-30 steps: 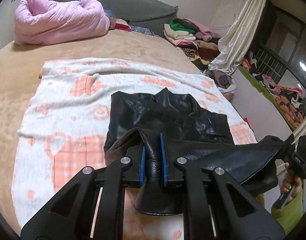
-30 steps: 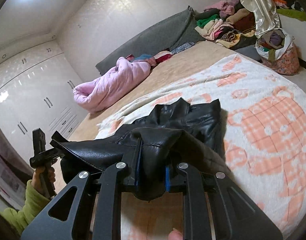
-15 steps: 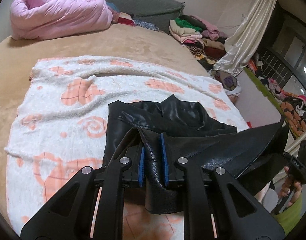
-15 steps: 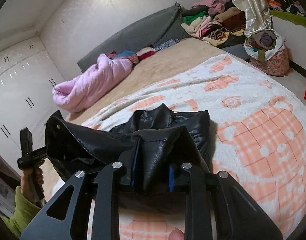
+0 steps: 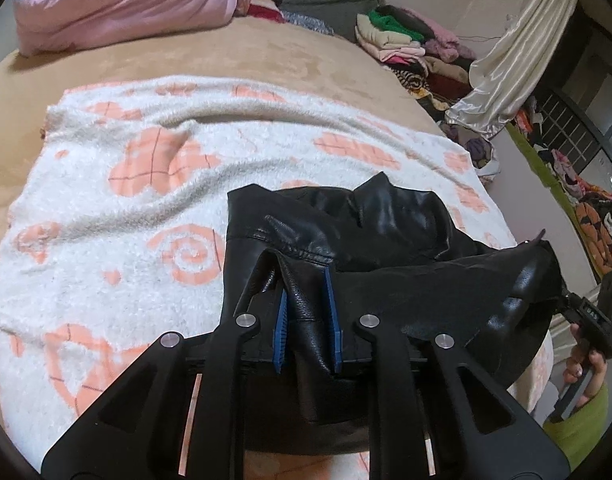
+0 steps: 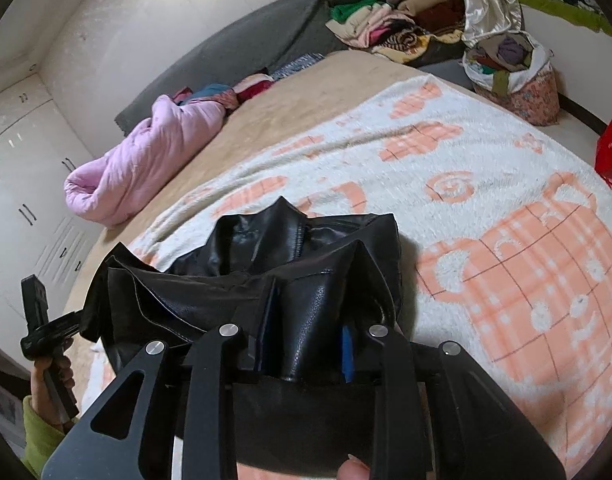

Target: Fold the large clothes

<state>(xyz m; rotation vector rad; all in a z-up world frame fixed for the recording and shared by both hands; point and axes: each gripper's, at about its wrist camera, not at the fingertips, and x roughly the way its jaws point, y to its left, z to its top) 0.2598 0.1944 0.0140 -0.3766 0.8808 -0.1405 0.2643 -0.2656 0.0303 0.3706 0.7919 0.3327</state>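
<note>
So both claws, left gripper (image 5: 306, 312) and right gripper (image 6: 307, 328), are easing open around the black leather jacket's (image 5: 385, 216) lifted hem, which stretches sideways between them above the collar half.

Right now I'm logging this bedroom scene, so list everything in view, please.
black leather jacket: one, black, on the blanket, its near edge lifted
blanket: one, white with orange shapes, spread on the bed
bed: one, tan cover
quilt: one, pink, bundled at the bed's far end
clothes pile: one, mixed colours, beside the bed
curtain: one, cream
bag of clothes: one, floral, on the floor
left hand-held gripper: black, blue pads, jaws opening, jacket fold between
right hand-held gripper: same, jaws opening around the jacket
</note>
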